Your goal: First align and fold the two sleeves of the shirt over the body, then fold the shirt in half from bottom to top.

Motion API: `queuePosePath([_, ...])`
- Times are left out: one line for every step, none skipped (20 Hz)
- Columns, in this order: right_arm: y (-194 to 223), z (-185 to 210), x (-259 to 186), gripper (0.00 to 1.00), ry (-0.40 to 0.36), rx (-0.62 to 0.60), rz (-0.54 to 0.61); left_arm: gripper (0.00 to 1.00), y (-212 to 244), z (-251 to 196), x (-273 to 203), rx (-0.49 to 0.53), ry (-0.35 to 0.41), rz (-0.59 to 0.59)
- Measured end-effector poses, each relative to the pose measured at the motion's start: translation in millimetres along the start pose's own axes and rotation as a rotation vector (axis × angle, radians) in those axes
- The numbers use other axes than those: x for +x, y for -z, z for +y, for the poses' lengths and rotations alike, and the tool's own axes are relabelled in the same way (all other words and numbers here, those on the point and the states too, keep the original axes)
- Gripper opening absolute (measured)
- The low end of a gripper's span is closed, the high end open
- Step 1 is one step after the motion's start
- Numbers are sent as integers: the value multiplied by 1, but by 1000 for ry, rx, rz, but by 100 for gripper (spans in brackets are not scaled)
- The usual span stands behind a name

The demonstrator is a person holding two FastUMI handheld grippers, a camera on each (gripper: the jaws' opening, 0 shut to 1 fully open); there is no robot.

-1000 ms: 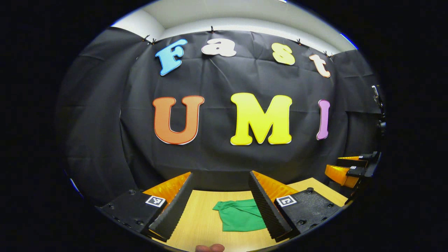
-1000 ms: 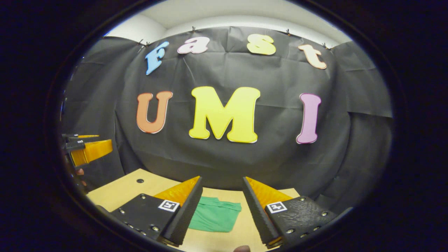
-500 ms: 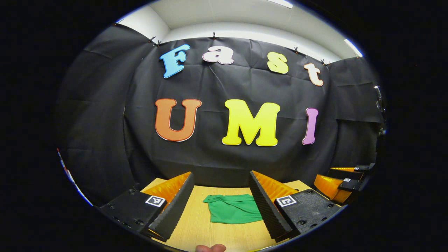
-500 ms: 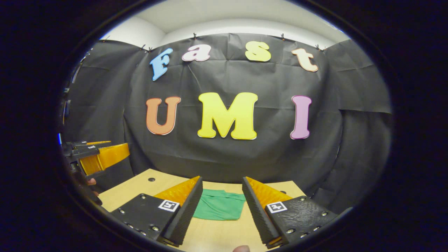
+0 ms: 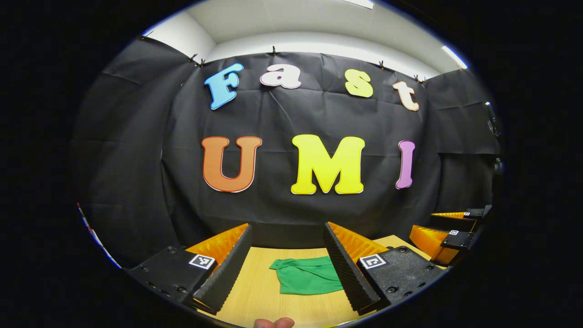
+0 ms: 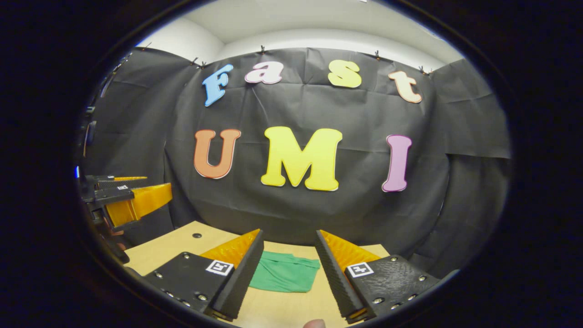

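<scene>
Pale wood grain runs across the bench (image 5: 262, 291), which carries everything in the booth. Nearest in the left gripper view, a fingertip (image 5: 273, 323) of the person's hand peeks in at the bottom edge, and just above it the left gripper (image 5: 287, 264) hangs over the bench with its fingers spread wide and nothing between them. Seen through that gap, the green shirt (image 5: 307, 276) lies on the bench as a small folded bundle, its right part hidden behind the right-hand finger. Off to the right, the right gripper (image 5: 448, 232) hovers above the bench edge, well apart from the shirt. In the right gripper view, another fingertip (image 6: 314, 324) shows at the bottom, then the right gripper (image 6: 286, 269) with its fingers likewise parted and empty. The shirt (image 6: 284, 278) rests beyond them, flat on the bench (image 6: 159, 250), touched by neither gripper. A small dark hole (image 6: 196, 235) marks the bench farther left, and the left gripper (image 6: 132, 202) floats above that side. Farthest back hangs the black cloth wall (image 6: 319, 214), clipped along its top under a white ceiling (image 5: 291, 18).
</scene>
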State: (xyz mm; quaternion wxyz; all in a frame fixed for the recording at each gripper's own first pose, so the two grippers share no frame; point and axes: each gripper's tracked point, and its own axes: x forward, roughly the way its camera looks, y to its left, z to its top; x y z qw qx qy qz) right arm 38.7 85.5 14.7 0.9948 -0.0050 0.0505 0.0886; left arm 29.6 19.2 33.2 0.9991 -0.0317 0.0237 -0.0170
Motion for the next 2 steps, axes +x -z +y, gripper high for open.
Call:
queuePosePath([0,3,1,76,-10,0,3,100,1,2,0,-7,-6,3])
queuePosePath([0,5,2,75,-20,-1,6,100,3,3,0,-11,-13,10])
